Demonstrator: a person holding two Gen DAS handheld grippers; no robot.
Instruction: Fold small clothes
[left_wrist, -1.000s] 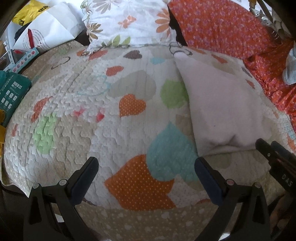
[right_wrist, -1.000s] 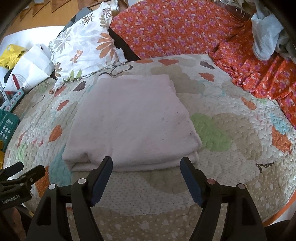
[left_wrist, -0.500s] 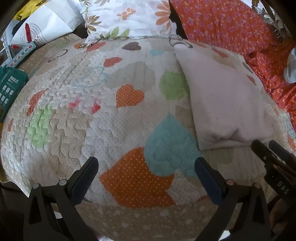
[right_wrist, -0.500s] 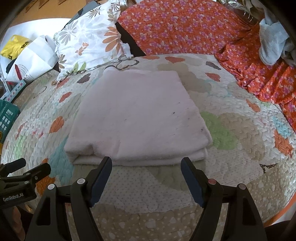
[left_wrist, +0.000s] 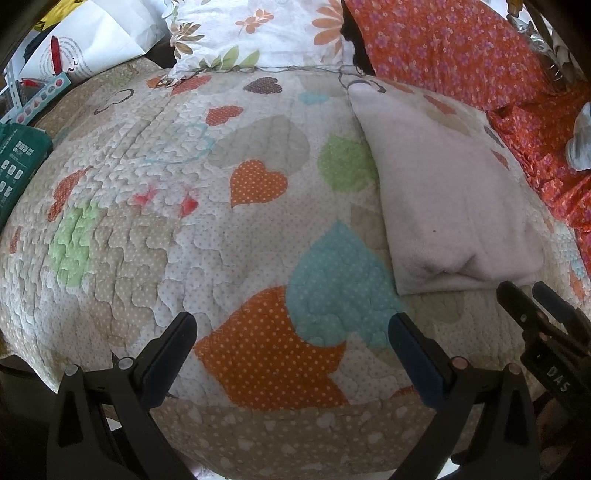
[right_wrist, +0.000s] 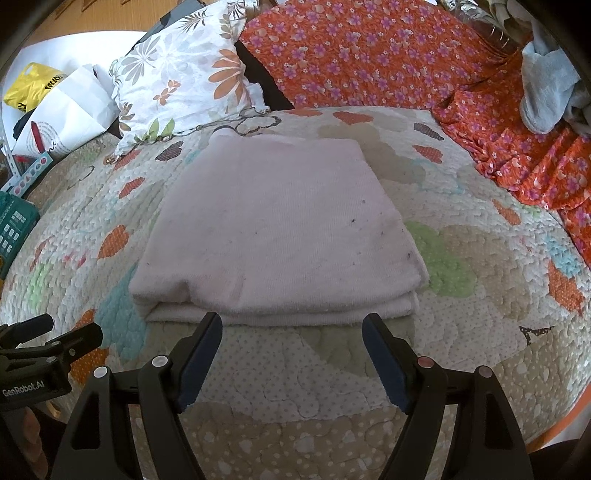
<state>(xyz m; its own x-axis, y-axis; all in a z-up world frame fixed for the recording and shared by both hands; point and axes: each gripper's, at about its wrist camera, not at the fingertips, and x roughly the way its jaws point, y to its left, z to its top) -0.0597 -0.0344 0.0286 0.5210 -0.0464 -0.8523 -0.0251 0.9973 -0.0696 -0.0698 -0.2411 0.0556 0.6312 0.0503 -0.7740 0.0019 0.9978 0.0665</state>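
- Right gripper (right_wrist: 291, 332): released, jaws spread wide, nothing between them; it hovers just short of the near edge of the folded cloth
- Left gripper (left_wrist: 291, 332): released, jaws wide apart, holding nothing, over a bare part of the quilt; the cloth lies to its right
- Folded cloth (right_wrist: 280, 236): pale pink, folded into a flat rectangle of several layers, stacked edges facing the right gripper; a few small dark specks on top
- Quilt (left_wrist: 184, 206): cream with hearts in orange, teal and green, covers the bed and carries the cloth
- Floral pillow (right_wrist: 184, 77): white with orange flowers, beyond the cloth's far left corner
- Orange floral fabric (right_wrist: 369, 55): behind and to the right of the quilt
- Grey cloth (right_wrist: 546, 92): bunched on the orange fabric, far right
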